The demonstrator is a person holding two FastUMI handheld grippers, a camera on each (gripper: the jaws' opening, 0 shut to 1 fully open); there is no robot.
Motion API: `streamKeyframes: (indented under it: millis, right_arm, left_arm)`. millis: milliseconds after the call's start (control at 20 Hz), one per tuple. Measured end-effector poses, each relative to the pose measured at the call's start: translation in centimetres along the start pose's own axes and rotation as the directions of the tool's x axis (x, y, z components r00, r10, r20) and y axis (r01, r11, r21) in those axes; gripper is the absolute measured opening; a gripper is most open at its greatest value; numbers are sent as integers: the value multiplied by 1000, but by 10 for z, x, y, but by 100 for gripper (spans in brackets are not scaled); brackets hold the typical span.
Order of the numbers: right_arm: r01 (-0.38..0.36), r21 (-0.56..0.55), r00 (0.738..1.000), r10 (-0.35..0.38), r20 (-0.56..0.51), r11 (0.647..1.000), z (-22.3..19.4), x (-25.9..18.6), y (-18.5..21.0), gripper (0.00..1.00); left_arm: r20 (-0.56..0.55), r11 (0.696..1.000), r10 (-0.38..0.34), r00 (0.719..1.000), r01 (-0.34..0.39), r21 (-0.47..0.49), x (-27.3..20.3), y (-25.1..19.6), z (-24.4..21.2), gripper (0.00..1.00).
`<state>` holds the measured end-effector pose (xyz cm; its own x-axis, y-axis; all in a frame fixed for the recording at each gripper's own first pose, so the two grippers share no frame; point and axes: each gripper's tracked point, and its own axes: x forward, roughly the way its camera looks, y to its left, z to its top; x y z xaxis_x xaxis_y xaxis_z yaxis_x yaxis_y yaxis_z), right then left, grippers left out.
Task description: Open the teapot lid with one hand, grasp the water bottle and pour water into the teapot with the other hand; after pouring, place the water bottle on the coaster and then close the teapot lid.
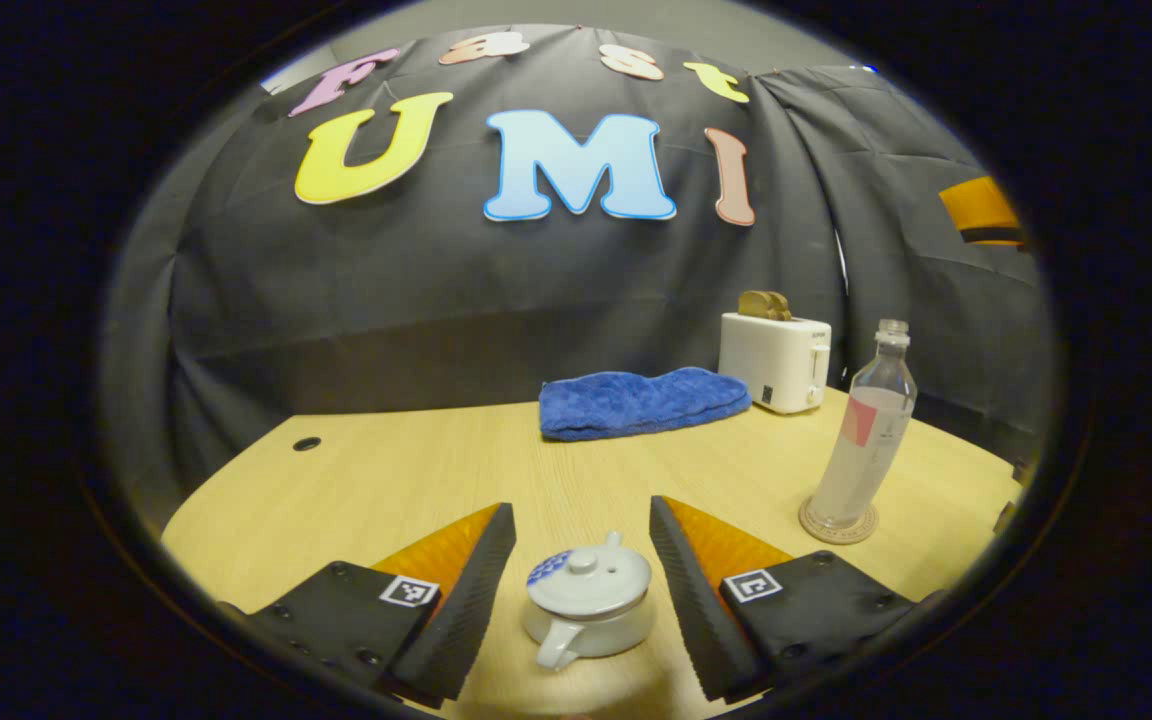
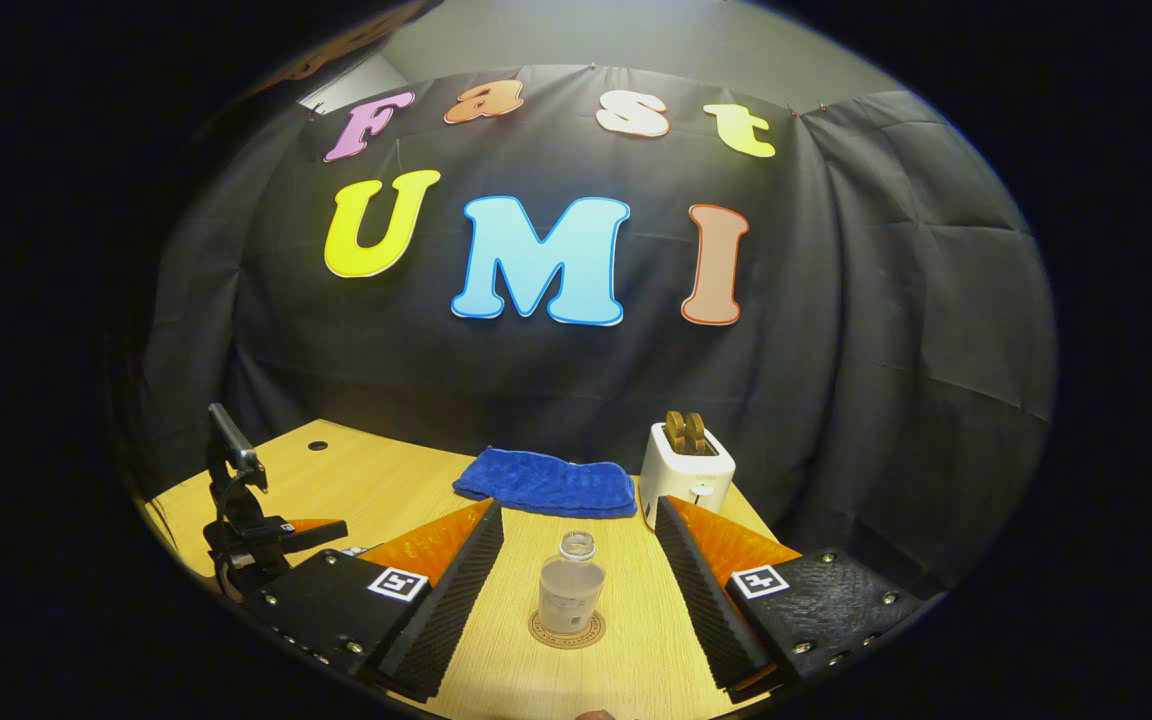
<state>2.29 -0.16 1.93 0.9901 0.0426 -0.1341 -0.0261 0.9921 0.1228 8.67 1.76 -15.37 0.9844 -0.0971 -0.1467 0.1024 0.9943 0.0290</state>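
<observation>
left gripper view: left tool (image 1: 581,590) sits at the bottom centre of the frame, fingers spread wide apart, nothing clamped. the teapot (image 1: 588,600) stands on the table (image 1: 416,480) between the two fingers, touching neither; handle points toward the bottom of the frame, spout away. the lid (image 1: 588,578) is seated on the pot. at the right of the frame the water bottle (image 1: 866,430) stands upright on the coaster (image 1: 838,524), uncapped, well apart from the teapot. behind, in the middle of the frame, a folded blue towel (image 1: 641,402) lies on the table, and just right of it a white toaster (image 1: 774,362) with bread in its slots.

right gripper view: right tool (image 2: 576,600) at the bottom centre, fingers wide apart, gripping nothing. the water bottle (image 2: 570,596) stands on the coaster (image 2: 566,631) between the fingers, clear of both. blue towel (image 2: 546,483) and toaster (image 2: 686,470) lie beyond it, mid-frame. at lower left of the frame the other tool and its black mount are partly visible.
</observation>
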Motion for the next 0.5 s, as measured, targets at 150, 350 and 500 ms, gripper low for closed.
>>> streamKeyframes:
  millis: [150,350,500]
  right_arm:
    - [-2,-21,1000,1,-12,1000,-6,1,-5,95]
    - [-27,-24,1000,27,0,999,-13,3,-8,95]
    - [-22,-82,999,25,37,996,-11,6,-17,95]
  left_arm:
    - [39,1000,20,999,-19,-3,-14,1,34,94]
    - [87,998,56,995,-53,-28,-35,-3,84,94]
    - [106,995,94,990,-91,-30,-52,-9,115,94]
